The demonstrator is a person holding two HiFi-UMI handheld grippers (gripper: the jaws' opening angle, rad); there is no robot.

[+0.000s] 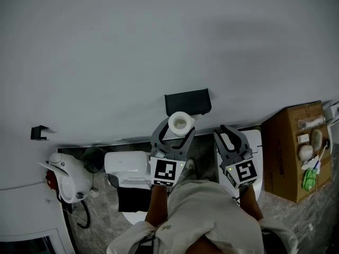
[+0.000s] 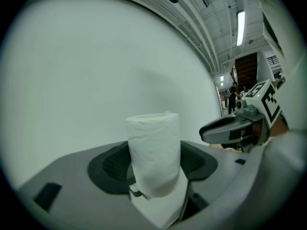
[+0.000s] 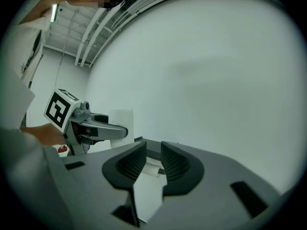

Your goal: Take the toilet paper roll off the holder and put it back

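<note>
The white toilet paper roll (image 1: 180, 123) stands upright between the jaws of my left gripper (image 1: 179, 128), which is shut on it. It sits just below the black holder (image 1: 187, 101) on the white wall. In the left gripper view the roll (image 2: 153, 147) fills the gap of the left gripper (image 2: 154, 163), with both dark pads against its sides. My right gripper (image 1: 229, 132) hovers to the right of the roll, open by a narrow gap with nothing between its jaws (image 3: 153, 159). From the right gripper view the roll (image 3: 121, 121) shows behind the left gripper's finger (image 3: 103, 131).
A white toilet (image 1: 127, 168) stands below on the left. A cardboard box (image 1: 288, 157) with small items on top is at the right. A white and red fixture (image 1: 66, 176) is at far left, and a small black hook (image 1: 38, 133) is on the wall.
</note>
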